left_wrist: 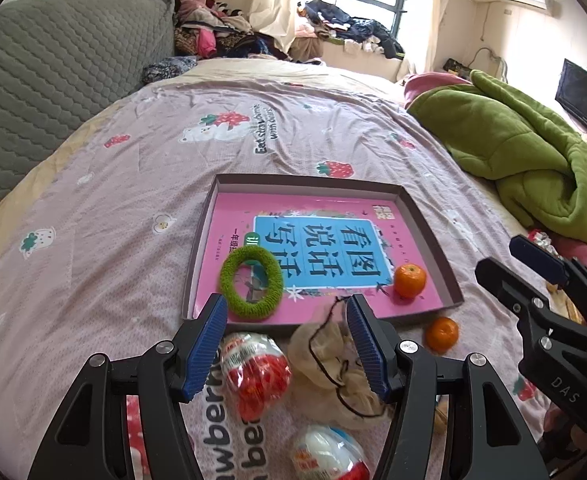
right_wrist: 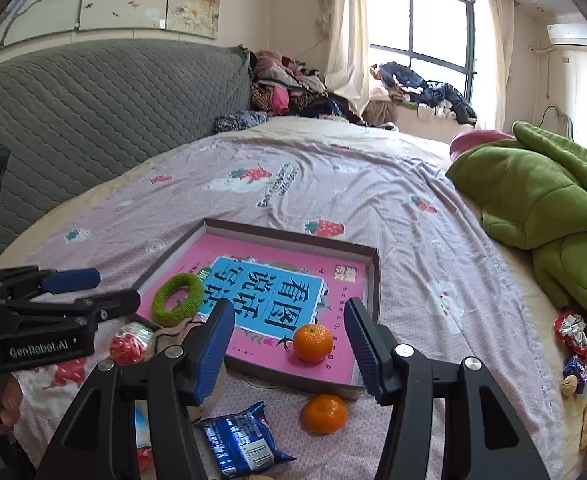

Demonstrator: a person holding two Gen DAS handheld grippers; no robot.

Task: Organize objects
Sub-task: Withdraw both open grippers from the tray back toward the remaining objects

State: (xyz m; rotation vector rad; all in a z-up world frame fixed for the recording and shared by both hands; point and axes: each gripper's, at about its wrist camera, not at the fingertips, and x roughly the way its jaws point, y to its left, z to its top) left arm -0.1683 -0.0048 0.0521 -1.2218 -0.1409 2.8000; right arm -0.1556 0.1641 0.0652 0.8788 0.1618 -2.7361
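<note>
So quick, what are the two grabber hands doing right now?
Left gripper: open, holding nothing, above the beige pouch and a wrapped egg.
Right gripper: open, holding nothing, with the orange in the tray beyond it.

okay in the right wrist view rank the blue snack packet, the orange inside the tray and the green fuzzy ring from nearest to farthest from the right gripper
1. Orange inside the tray, between the right gripper's fingers.
2. Blue snack packet, below, on the bedspread.
3. Green fuzzy ring, far left in the tray.

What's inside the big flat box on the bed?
The box holds a pink book lying flat, with a fuzzy green ring and one orange on top. The book covers the bottom, so anything under it cannot be seen. The other orange lies outside.
</note>
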